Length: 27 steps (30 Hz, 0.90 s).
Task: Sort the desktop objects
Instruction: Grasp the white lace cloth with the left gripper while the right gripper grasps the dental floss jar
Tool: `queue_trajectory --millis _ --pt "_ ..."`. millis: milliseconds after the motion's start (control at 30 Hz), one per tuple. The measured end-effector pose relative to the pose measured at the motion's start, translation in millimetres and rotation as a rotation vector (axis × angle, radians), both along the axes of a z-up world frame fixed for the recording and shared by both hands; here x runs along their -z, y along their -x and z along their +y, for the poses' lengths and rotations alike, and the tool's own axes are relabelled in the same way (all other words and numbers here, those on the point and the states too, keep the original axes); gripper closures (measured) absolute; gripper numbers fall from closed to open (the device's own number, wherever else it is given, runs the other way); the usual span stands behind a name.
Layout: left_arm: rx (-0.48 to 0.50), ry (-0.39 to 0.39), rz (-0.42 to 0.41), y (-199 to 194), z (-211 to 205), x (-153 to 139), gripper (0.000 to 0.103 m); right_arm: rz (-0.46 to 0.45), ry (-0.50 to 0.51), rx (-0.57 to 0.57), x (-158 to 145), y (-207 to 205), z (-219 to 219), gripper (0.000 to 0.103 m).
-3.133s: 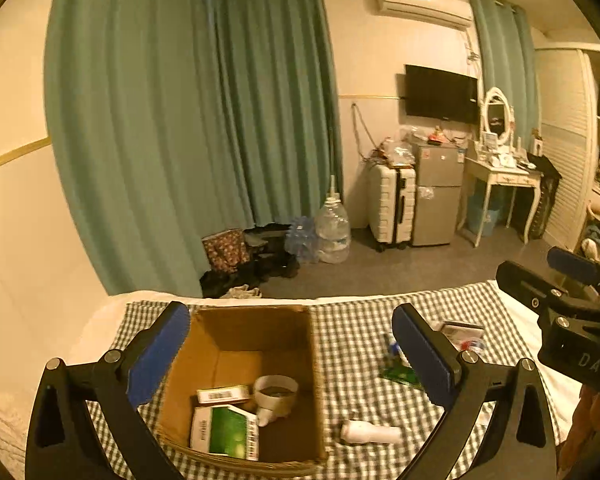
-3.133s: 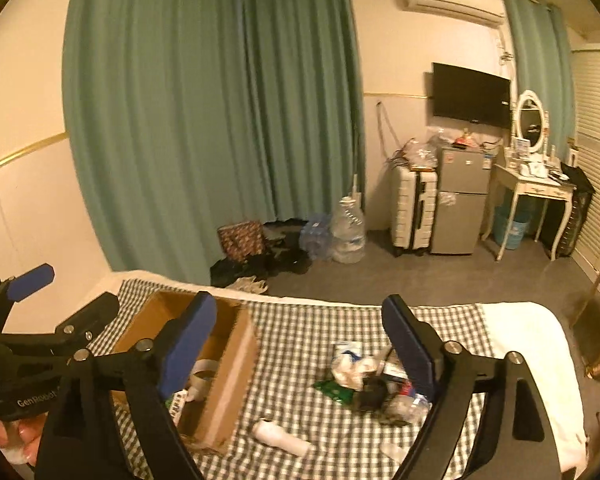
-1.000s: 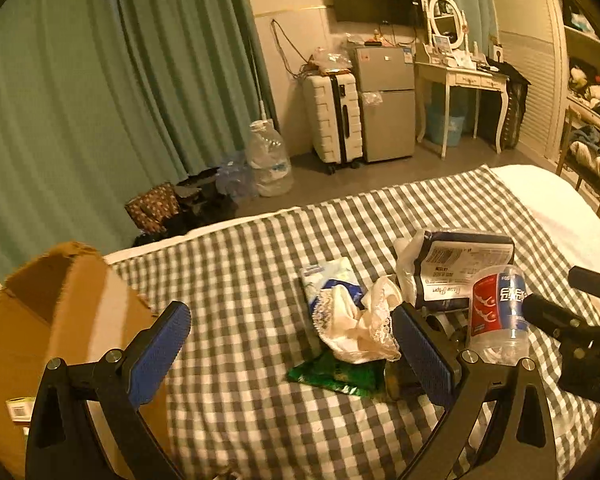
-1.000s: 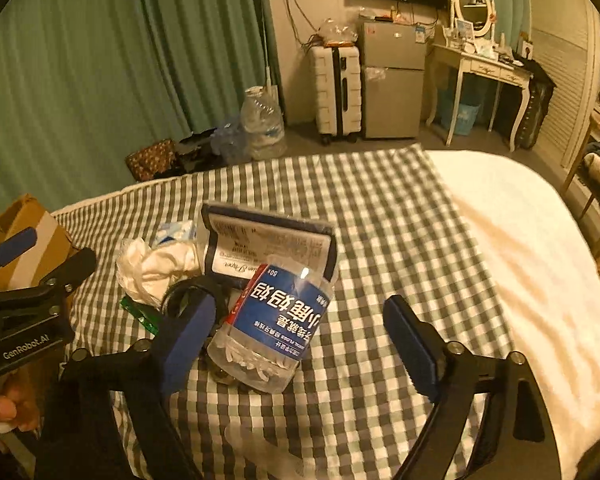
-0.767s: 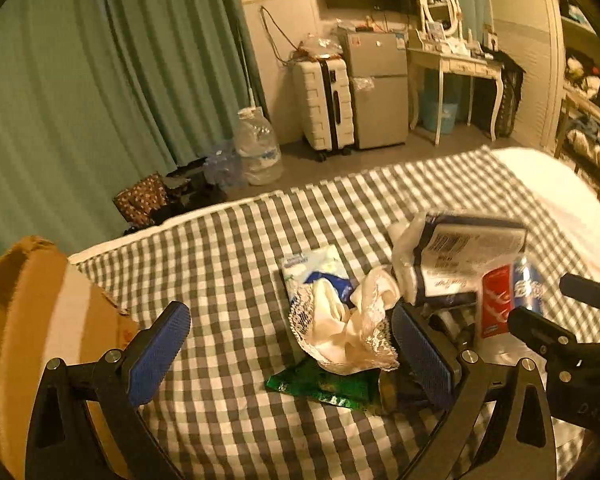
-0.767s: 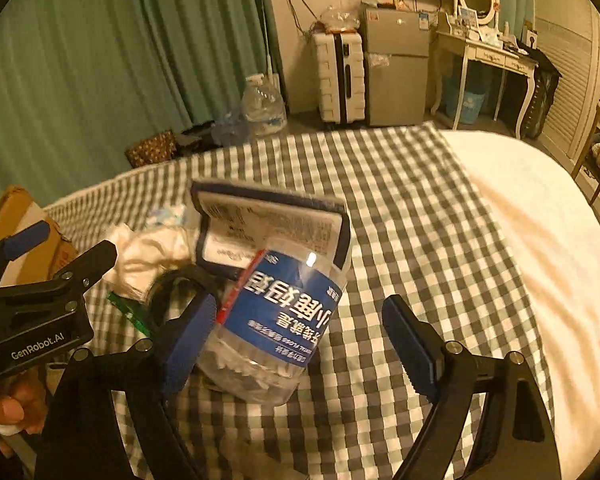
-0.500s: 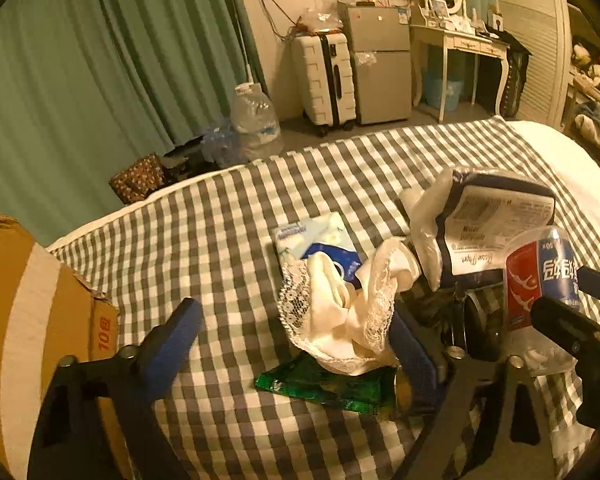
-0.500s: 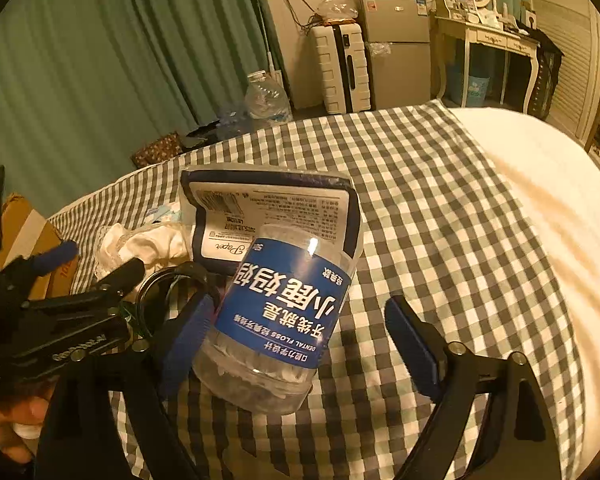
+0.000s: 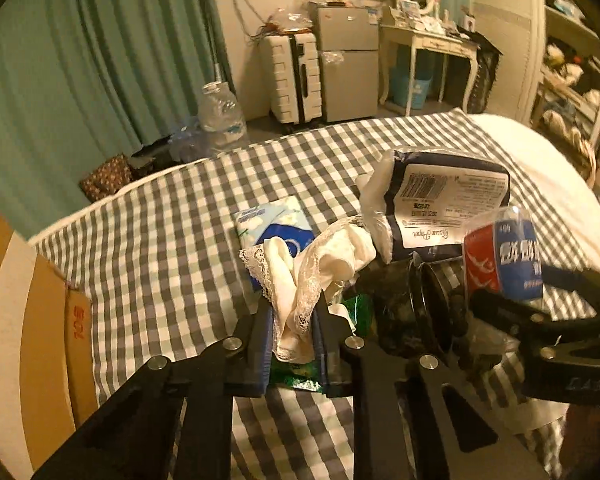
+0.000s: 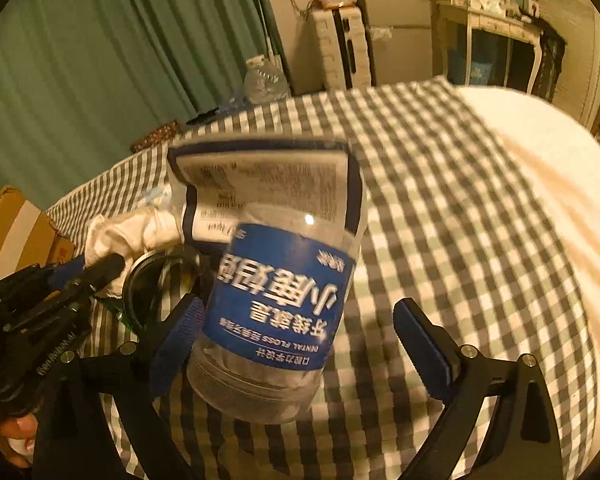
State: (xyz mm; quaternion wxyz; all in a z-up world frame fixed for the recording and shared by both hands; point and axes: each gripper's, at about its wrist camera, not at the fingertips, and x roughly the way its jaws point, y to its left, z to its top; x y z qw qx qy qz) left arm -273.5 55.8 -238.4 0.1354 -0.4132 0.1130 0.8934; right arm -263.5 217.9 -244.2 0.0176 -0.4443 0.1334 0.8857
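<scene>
- Two grabs are in hand: the lace cloth (image 9: 300,280) sits pinched between the left gripper (image 9: 292,344) jaws, low over the checked bed cover (image 9: 160,240).
- Beside it, the floss jar (image 10: 276,312) lies between the right gripper (image 10: 300,332) jaws, which stand apart; the left pad looks near or touching.
- Next, judged: lift the cloth clear of the green packet (image 9: 300,376) and carry it to the cardboard box (image 9: 24,320).

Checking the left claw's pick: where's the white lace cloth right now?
In the left wrist view the white lace cloth sits centre frame, pinched in the left claw, draped over the green packet beside the blue tissue pack.
</scene>
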Motion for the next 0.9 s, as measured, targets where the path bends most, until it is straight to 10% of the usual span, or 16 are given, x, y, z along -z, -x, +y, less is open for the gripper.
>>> queue_trajectory --millis 133,200,900 --pt "-0.012 -0.025 -0.009 -5 -3 -2 0.087 -0.02 0.045 -0.001 7 -4 2 0.017" --pt "-0.006 -0.022 -0.004 -11 -2 -4 0.088 -0.001 0.012 -0.014 3 -7 0 0.038" --pt "-0.069 -0.117 0.017 -68 -32 -51 0.092 0.092 -0.079 0.071 -51 -74 2 0.041"
